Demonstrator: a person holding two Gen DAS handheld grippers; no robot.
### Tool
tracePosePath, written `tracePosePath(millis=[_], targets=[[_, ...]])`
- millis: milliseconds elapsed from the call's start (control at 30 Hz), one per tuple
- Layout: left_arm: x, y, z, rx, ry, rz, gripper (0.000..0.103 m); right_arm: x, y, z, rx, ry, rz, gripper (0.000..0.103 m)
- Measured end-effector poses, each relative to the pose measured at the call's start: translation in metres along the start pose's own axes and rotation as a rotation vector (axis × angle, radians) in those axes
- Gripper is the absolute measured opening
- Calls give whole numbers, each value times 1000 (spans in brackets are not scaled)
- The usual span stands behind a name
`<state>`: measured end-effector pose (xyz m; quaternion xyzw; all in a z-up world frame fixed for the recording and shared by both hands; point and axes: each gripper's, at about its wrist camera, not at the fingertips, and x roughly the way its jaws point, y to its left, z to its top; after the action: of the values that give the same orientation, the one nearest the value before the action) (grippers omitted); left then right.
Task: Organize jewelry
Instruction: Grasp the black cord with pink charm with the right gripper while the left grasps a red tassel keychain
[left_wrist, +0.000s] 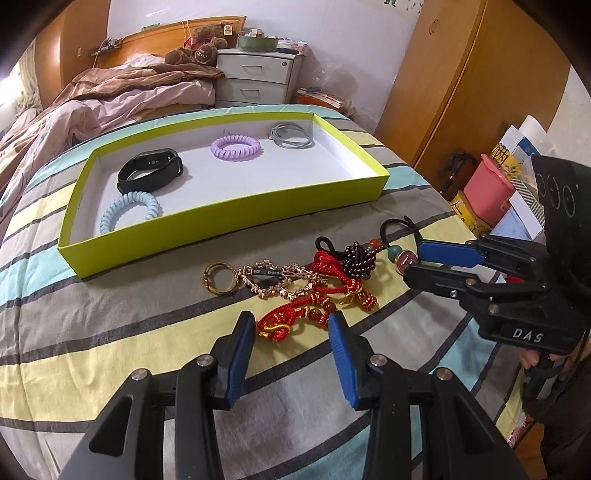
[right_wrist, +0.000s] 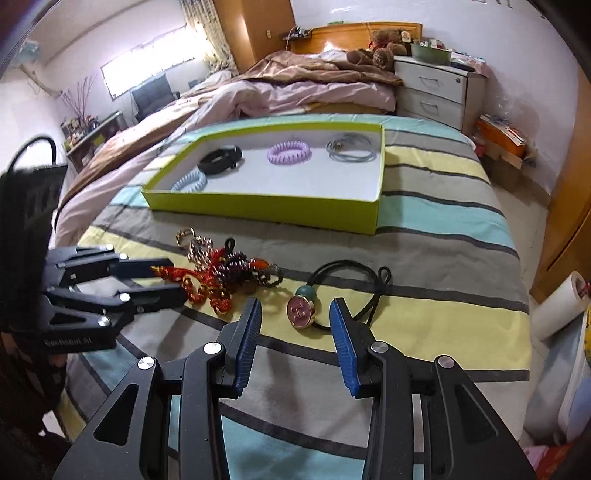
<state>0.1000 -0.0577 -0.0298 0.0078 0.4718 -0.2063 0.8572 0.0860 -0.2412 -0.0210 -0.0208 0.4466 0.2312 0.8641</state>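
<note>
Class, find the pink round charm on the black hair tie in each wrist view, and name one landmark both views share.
Left wrist: pink charm right of centre, beside the right gripper.
Right wrist: pink charm low centre, between that gripper's fingers.
Shared landmark: yellow-green tray.

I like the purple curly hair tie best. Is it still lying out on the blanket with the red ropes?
No, the purple hair tie lies inside the green tray, while the red ropes lie on the striped blanket.
</note>
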Motion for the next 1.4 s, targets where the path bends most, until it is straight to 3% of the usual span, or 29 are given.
tracePosePath(millis=[367,433,500,567,733,800,1400], targets=[[7,-6,6,45,4,17,41,10,7,0,-66,20,-58,39],[6,-6,5,47,3,11,37,10,6,-1,-54,20,-58,39],[7,-7,5,55,7,10,26,11,7,-1,-53,17,-65,38],[7,-7,5,57,9,15,21,10,8,-1,-52,15,-79,28],[6,-7,4,53,11,23,11,8,5,-3,-41,11,-79,18],[5,-6,2,45,9,15,11,7,5,-3,-37,9,-83,9],[-23,5,-22,-27,-20,-37,11,-16,5,-12,6,-51,-71,9]])
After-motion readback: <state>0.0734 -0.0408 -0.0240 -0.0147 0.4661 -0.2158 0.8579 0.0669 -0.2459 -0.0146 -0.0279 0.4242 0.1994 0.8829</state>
